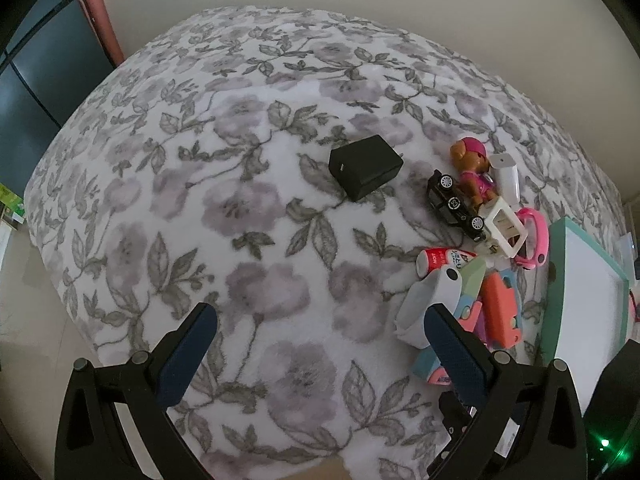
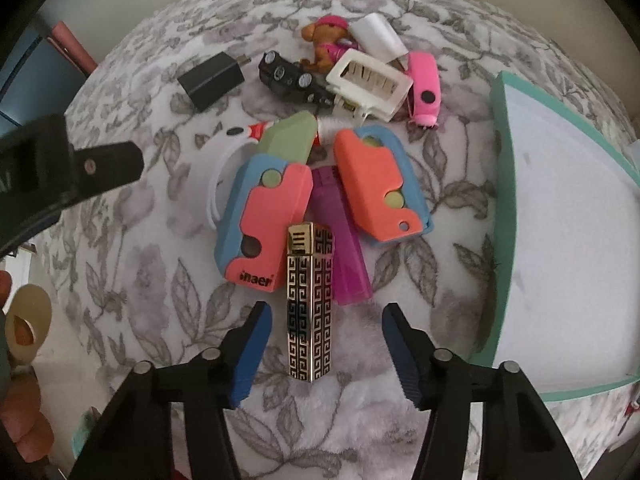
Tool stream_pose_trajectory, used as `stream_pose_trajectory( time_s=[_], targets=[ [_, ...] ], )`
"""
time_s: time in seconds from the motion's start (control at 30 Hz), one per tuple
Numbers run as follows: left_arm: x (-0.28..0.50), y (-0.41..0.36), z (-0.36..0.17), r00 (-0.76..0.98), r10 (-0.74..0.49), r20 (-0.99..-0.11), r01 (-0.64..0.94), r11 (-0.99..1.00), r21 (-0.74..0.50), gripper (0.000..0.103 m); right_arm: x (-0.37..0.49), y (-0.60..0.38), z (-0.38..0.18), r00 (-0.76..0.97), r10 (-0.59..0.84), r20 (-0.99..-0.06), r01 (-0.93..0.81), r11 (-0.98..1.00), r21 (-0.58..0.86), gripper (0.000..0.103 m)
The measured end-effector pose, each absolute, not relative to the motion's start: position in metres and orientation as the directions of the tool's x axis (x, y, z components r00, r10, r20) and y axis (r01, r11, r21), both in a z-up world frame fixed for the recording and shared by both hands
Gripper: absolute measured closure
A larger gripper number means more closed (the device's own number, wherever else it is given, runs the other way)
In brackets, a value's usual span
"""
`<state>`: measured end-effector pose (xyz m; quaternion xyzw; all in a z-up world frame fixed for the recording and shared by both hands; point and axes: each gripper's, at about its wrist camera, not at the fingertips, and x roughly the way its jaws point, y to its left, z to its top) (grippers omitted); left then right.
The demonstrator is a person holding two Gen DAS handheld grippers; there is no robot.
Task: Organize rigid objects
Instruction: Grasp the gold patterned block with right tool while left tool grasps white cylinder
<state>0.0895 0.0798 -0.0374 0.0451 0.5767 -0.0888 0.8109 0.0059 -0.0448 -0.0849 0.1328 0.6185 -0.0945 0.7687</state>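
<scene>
A pile of small rigid things lies on a floral blanket (image 2: 132, 264). In the right wrist view, my right gripper (image 2: 326, 320) is open, its jaws on either side of a gold-and-black patterned lighter (image 2: 310, 304). Beyond it lie a purple lighter (image 2: 340, 240), two coral-and-blue toy cutters (image 2: 266, 216) (image 2: 380, 184), a white hair clip (image 2: 368, 80), a black toy car (image 2: 292, 76), a black charger (image 2: 210, 78), a dog figure (image 2: 324, 40) and a pink toy (image 2: 424, 84). My left gripper (image 1: 320, 320) is open over bare blanket, left of the pile; the charger (image 1: 366, 166) lies ahead of it.
A teal-rimmed white tray (image 2: 500, 168) stands right of the pile; it also shows in the left wrist view (image 1: 556, 292). A dark cabinet (image 1: 36, 80) stands far left. The left gripper's body (image 2: 60, 168) reaches in at the left of the right wrist view.
</scene>
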Motion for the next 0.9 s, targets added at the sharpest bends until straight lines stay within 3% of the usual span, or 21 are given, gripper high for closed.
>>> stream_pose_trajectory(
  time_s=[0.17,0.47,0.7,0.9],
  targets=[
    [0.092,0.084,-0.041,0.306,-0.119,-0.945,0.172,0.983,-0.068,0.0,0.008,-0.043,-0.091,0.213,0.012,-0.977,0.32,0.944,0.082,0.054],
    [0.091,0.077,-0.05,0.235,-0.212,-0.948,0.176,0.969,-0.173,0.0,0.007,-0.046,-0.095,0.213,0.017,-0.977,0.317,0.945,0.086,0.058],
    [0.093,0.081,-0.049,0.258,-0.186,-0.948,0.147,0.977,-0.152,0.0,0.005,-0.045,-0.095,0.216,0.027,-0.976,0.311,0.946,0.095,0.064],
    [0.093,0.08,-0.05,0.266,-0.195,-0.944,0.143,0.976,-0.161,0.0,0.001,-0.05,-0.088,0.227,0.062,-0.972,0.311,0.941,0.133,0.075]
  ],
)
